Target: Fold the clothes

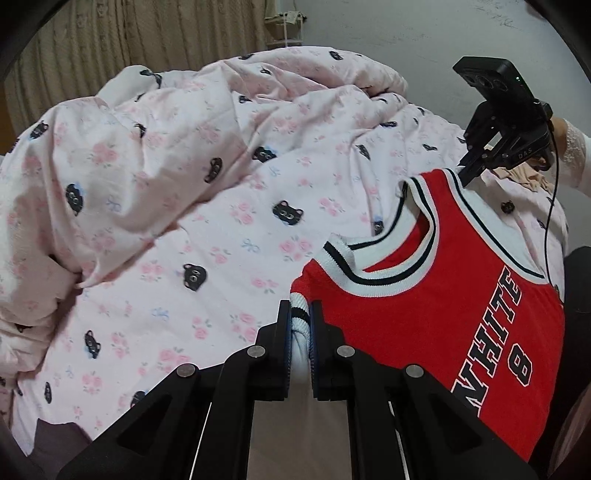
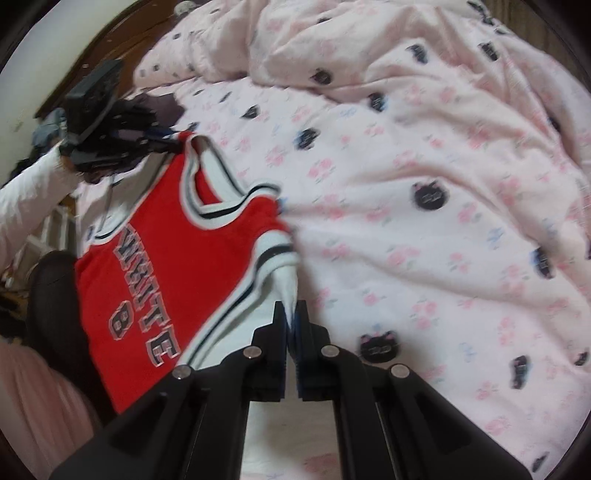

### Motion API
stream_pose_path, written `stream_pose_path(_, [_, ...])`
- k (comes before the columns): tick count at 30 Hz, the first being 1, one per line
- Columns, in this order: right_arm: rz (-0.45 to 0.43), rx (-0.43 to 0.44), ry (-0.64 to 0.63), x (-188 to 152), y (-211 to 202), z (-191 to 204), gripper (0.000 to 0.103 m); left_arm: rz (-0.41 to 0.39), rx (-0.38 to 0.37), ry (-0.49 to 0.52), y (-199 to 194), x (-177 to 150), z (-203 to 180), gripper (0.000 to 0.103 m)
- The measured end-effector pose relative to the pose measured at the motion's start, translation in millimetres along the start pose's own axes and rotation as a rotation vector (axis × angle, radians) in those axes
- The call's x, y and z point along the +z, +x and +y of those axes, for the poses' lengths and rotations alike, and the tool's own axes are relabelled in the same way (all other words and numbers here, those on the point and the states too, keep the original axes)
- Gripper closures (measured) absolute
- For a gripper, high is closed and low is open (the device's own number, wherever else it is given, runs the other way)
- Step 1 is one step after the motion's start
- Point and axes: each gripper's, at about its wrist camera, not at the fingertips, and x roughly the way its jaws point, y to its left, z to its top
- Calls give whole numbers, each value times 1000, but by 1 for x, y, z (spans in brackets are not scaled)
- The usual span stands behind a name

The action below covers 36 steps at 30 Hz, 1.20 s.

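Left wrist: left tool point(image 1: 299, 325) pinching red jersey point(image 1: 443, 325) shoulder trim. Right tool point(image 2: 290, 323) clamped on opposite shoulder. Stretched over pink floral bedding point(image 1: 184, 229).

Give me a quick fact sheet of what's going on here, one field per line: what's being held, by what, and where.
garment: red jersey with white and black trim, lettering WHITE and number 8
left gripper: shut on the jersey's striped shoulder edge
right gripper: shut on the opposite shoulder's white trim
garment state: held up by both shoulders, front showing, not yet folded
surface below: bed with pink quilt printed with flowers and black cat faces
background: beige curtain, grey wall
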Motion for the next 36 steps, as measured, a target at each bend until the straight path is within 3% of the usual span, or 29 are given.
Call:
stream_pose_path(13, [17,-100,79,33,12,-24,101,3,126,-80,18,14,24,96])
stream_pose_path(22, [96,-201,144,59,58,-50,101,123,213,-122,78,9,36,94])
stream_pose_path(24, [128,-223,153,57,76,-52,101,141,239,-112,88,4,34,89])
stream_pose_path(27, [143,-259,158,53,90,-52,100,132,314,-108,90,-2,33,64])
stream_pose_path(28, [139,-272,157,52,92,-52,99,124,343,-114,88,-4,35,50])
stream_pose_path(29, [132,-292,161,51,92,-52,89,118,365,-126,85,-6,37,41])
stream_pose_path(30, [122,-316,168,50,89,-53,82,113,372,-149,80,-8,41,39])
stream_pose_path(32, [83,-383,191,45,78,-57,47,99,403,-178,66,-15,47,39])
stream_pose_path(36, [17,-466,245,32,52,-64,45,56,493,-205,26,-35,53,39])
